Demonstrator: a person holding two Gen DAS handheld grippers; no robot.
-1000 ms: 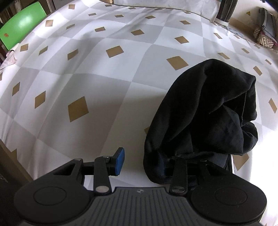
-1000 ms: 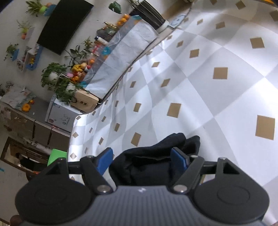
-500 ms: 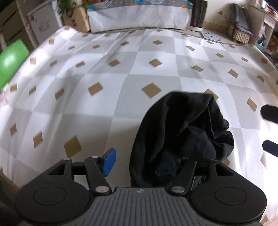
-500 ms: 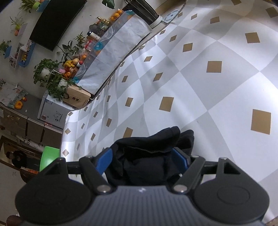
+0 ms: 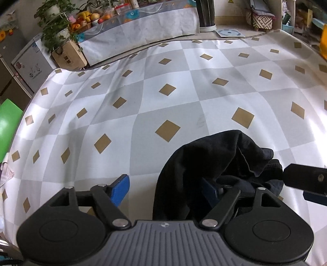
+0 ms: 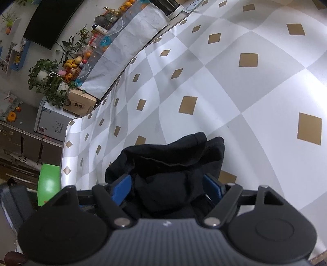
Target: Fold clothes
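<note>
A crumpled black garment (image 5: 216, 163) lies bunched on the checked tablecloth (image 5: 143, 102) near the front edge. My left gripper (image 5: 164, 187) is open. Its left blue pad (image 5: 121, 187) is bare, and the cloth drapes over its right finger. In the right wrist view the same black garment (image 6: 169, 163) is heaped between the two blue pads of my right gripper (image 6: 167, 186), whose jaws stand wide apart, open. A finger of the right gripper (image 5: 304, 180) shows at the right edge of the left wrist view, just beside the garment.
The tablecloth (image 6: 245, 102) stretches far ahead of the garment. A green chair (image 5: 8, 126) stands past the left table edge. Beyond the far edge are a cardboard box with plants (image 5: 68, 56), a covered side table with fruit (image 5: 143, 30) and a dark stand (image 5: 206, 14).
The left wrist view has tilted up and back, so the garment sits lower and the room shows. The right gripper has come into its right edge. The garment looms larger between the right fingers.
</note>
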